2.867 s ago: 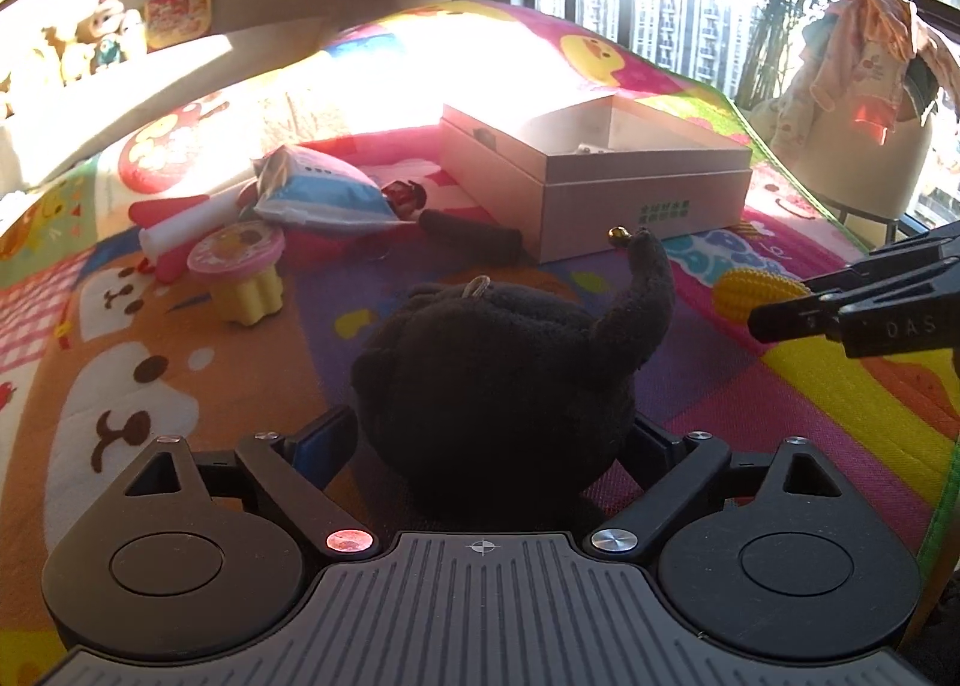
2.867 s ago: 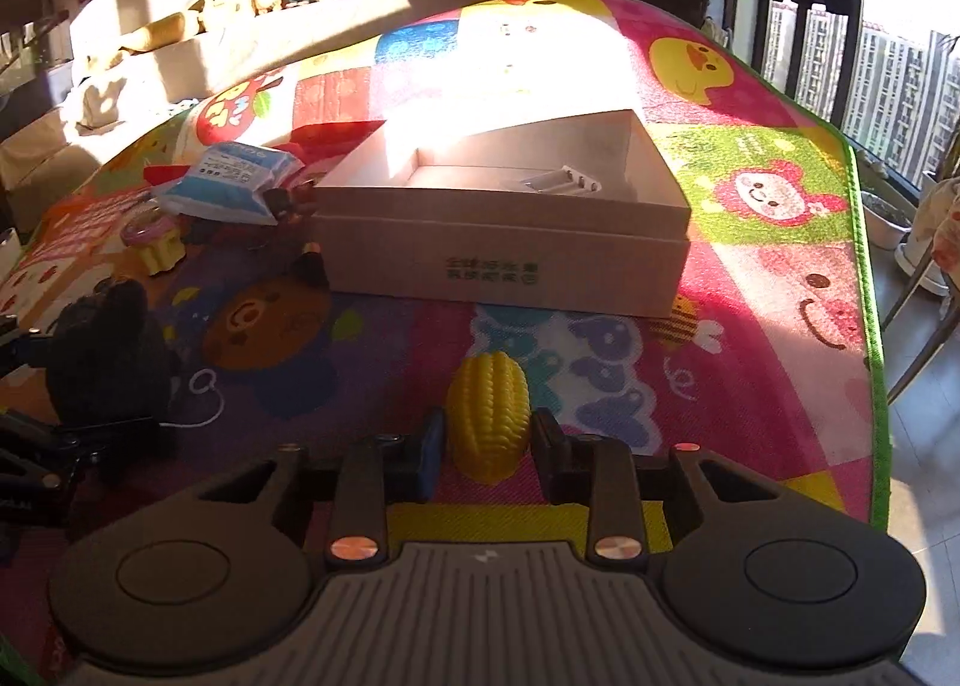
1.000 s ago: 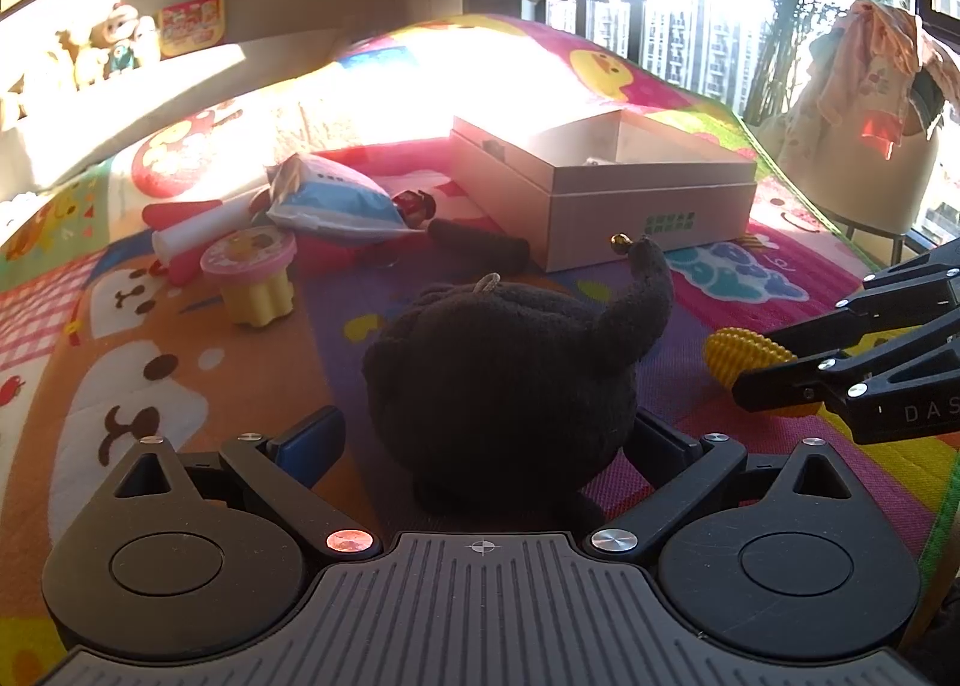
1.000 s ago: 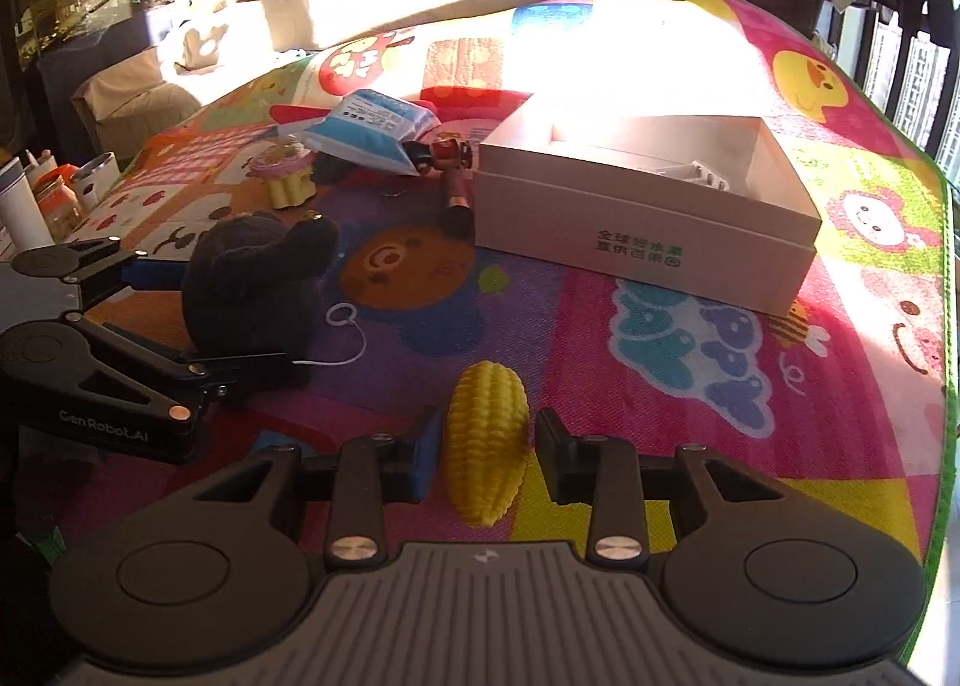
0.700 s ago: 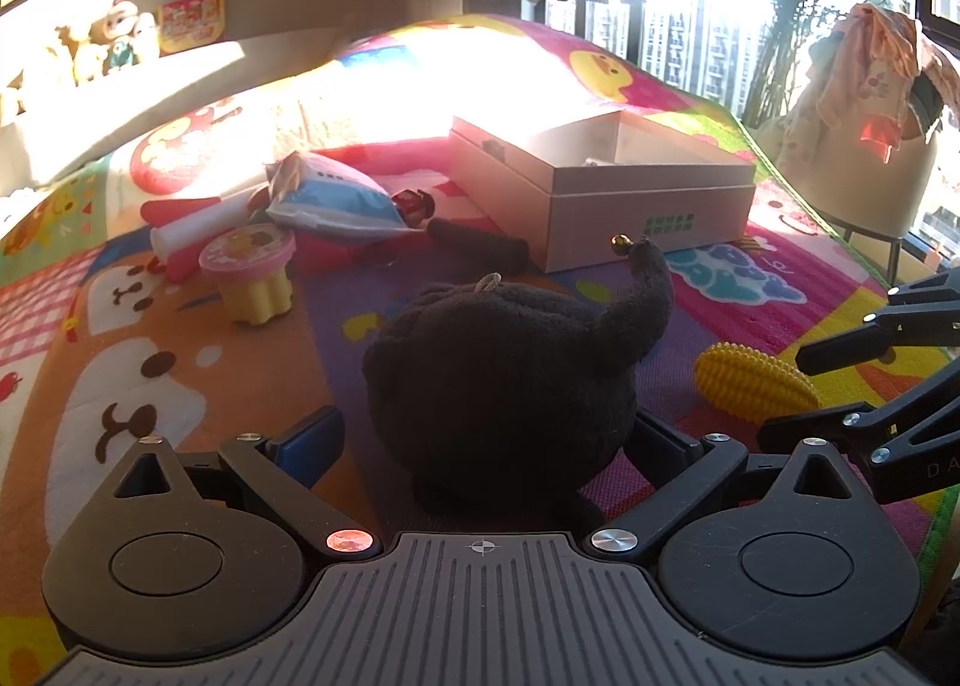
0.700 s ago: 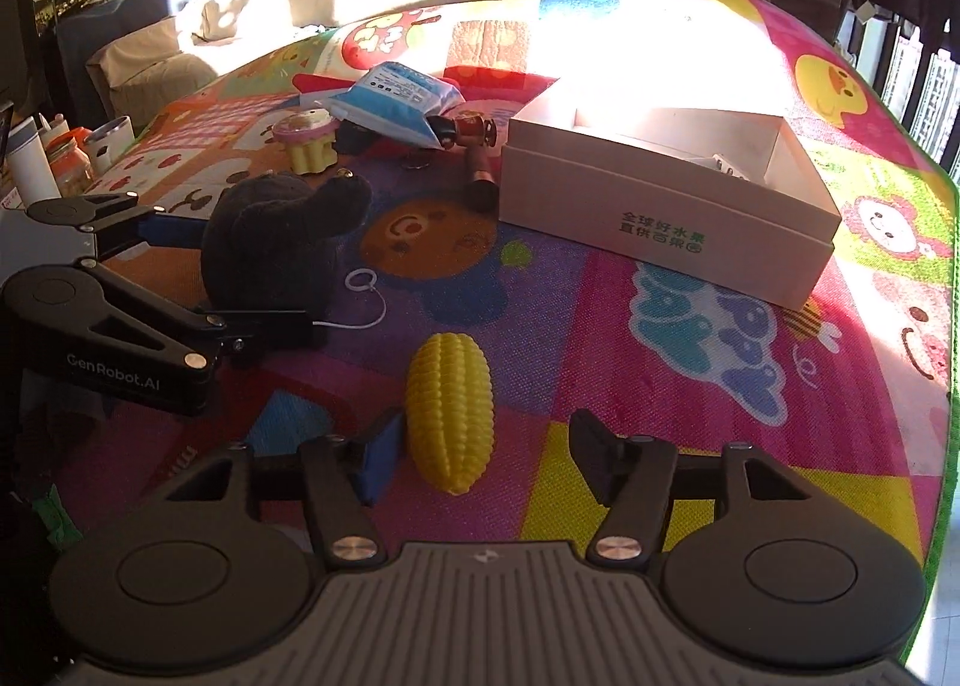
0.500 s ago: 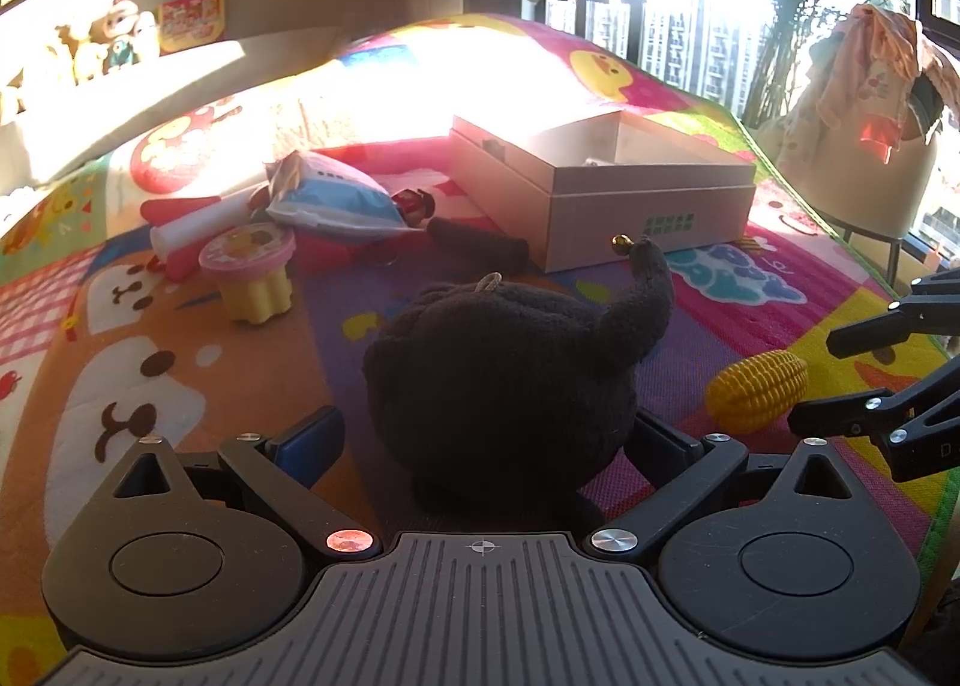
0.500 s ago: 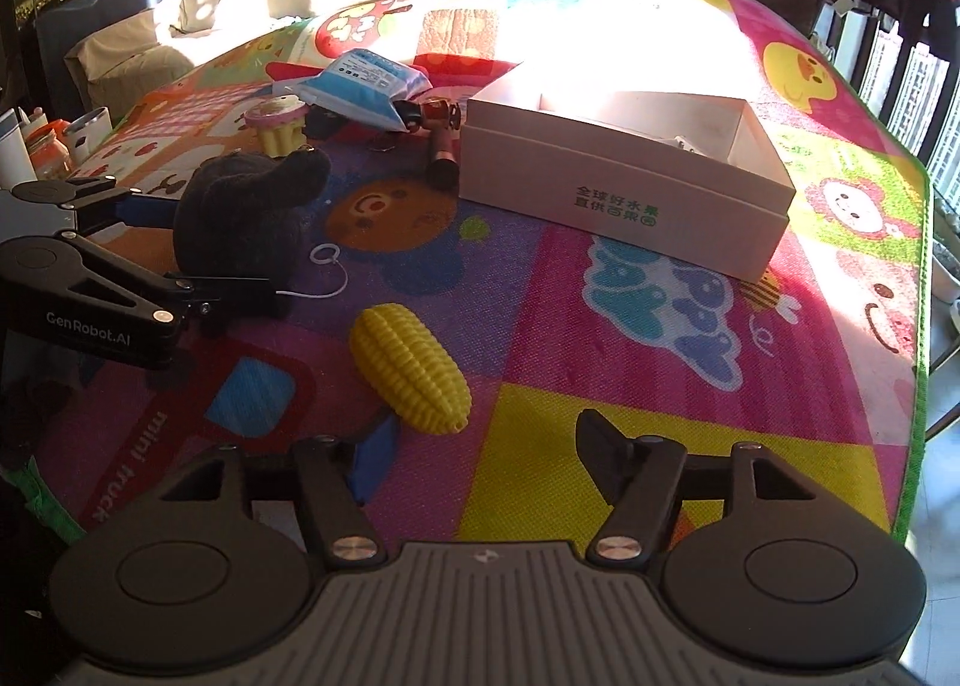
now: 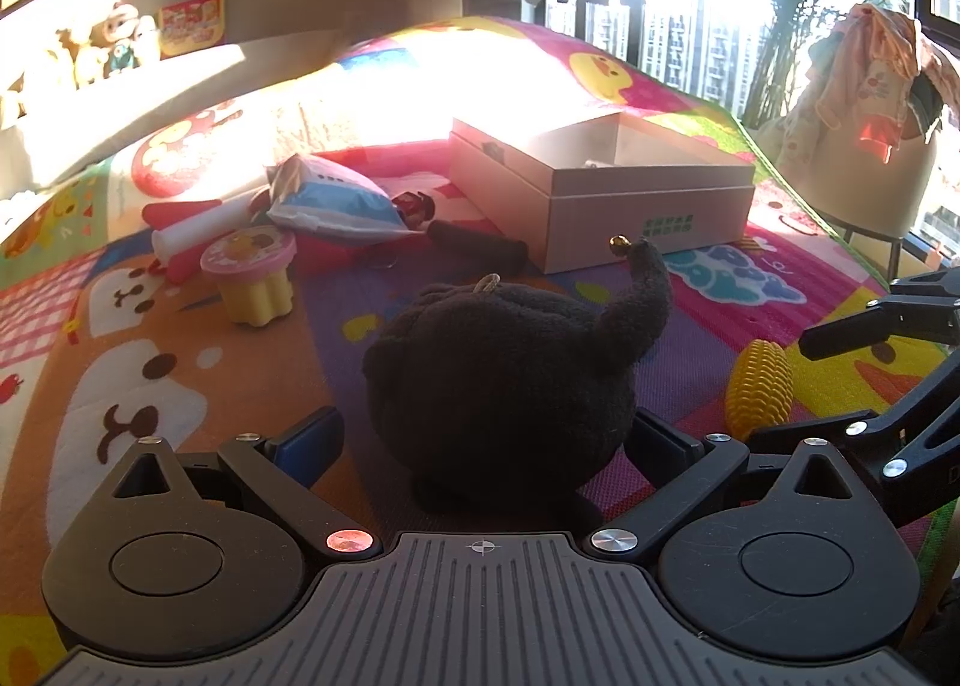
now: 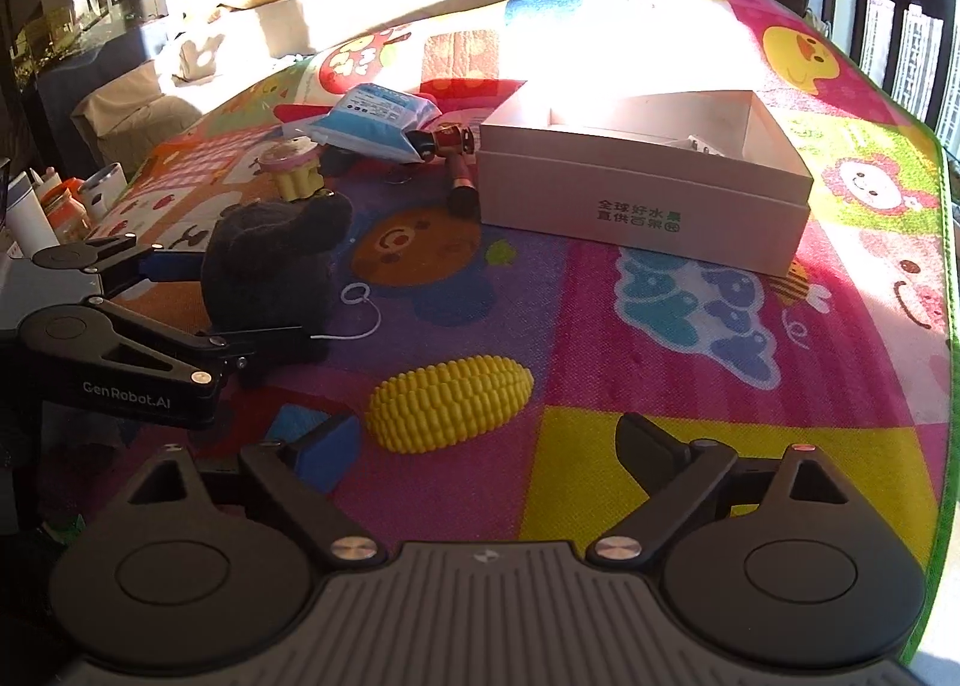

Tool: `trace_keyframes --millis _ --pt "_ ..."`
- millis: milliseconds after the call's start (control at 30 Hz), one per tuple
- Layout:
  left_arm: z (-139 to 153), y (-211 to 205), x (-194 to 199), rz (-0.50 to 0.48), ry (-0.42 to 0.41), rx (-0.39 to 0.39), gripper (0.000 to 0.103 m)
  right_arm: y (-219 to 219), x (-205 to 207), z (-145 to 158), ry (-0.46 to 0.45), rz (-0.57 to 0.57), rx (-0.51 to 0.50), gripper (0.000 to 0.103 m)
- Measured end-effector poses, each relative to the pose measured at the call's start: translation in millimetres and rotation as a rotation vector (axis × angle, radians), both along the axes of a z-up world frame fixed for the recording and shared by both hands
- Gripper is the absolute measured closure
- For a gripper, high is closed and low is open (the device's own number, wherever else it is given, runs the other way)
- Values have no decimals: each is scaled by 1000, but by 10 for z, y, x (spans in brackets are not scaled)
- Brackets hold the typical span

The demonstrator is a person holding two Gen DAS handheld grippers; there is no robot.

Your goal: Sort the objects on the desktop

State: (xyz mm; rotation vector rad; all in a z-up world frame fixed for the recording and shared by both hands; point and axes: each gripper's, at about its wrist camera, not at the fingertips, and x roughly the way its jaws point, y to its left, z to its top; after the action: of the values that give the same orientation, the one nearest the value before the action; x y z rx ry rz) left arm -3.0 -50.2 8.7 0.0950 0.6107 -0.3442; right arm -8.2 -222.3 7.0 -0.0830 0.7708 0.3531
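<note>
A: Two toys matter here. The yellow toy corn (image 10: 451,405) lies on its side on the play mat (image 10: 690,386), free, just ahead of the right gripper (image 10: 489,449).

B: And that gripper's claw?

A: Spread wide, having just been opening; nothing is between the pads, and the corn sits just beyond the blue left pad.

B: The other toy?

A: A black plush toy (image 9: 510,380), sitting on the mat between the fingers of the left gripper (image 9: 486,440). In the right wrist view both fingers lie against its sides, so the claw is clamped on it. A white cord loops from it across the mat.

B: What lies farther out?

A: An open white box (image 10: 648,188) with green lettering on its side, well beyond the corn. Left of the box are a small dark bottle (image 10: 459,185), a blue-and-white packet (image 10: 375,122) and a pink-lidded yellow cup (image 9: 252,281). A red-and-white tube (image 9: 198,233) lies behind that cup.
</note>
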Motion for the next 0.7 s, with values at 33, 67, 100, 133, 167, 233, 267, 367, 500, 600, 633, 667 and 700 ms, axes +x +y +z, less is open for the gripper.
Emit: trace_keyframes --millis 33,67,100,133,167,233,267,367,500,600,633,667,700 --pt "2 2 0 1 0 -2 1 34 20 -17 -4 9 -6 10" --pt "2 6 3 2 1 -3 1 75 51 -42 -5 19 -12 10" --pt "3 9 5 4 1 -5 1 103 64 -54 -6 26 -16 12" --pt "4 13 -1 5 1 -7 1 129 72 -62 -6 34 -21 23" --pt "6 16 -1 3 0 -9 1 155 73 -66 -2 47 -26 31" --pt "9 13 -19 -16 -7 -13 1 158 57 -46 -13 45 -34 41" --pt "13 8 -27 -40 -11 -15 1 145 51 -38 -13 41 -29 41" --pt "37 -29 -53 -139 -30 -2 0 63 6 -8 -18 20 -30 41" --pt "20 -157 -17 -228 -97 157 0 -72 -52 35 -21 -13 -37 41" --pt "-6 -167 109 -232 -67 175 0 -158 -83 46 -23 -41 -29 41" --pt "-3 -154 147 -237 -58 160 0 -174 -90 43 -21 -48 -25 41" --pt "0 -147 175 -243 -53 150 0 -184 -101 36 -18 -54 -22 41" --pt "0 -137 199 -247 -51 141 0 -191 -103 30 -15 -56 -20 41"
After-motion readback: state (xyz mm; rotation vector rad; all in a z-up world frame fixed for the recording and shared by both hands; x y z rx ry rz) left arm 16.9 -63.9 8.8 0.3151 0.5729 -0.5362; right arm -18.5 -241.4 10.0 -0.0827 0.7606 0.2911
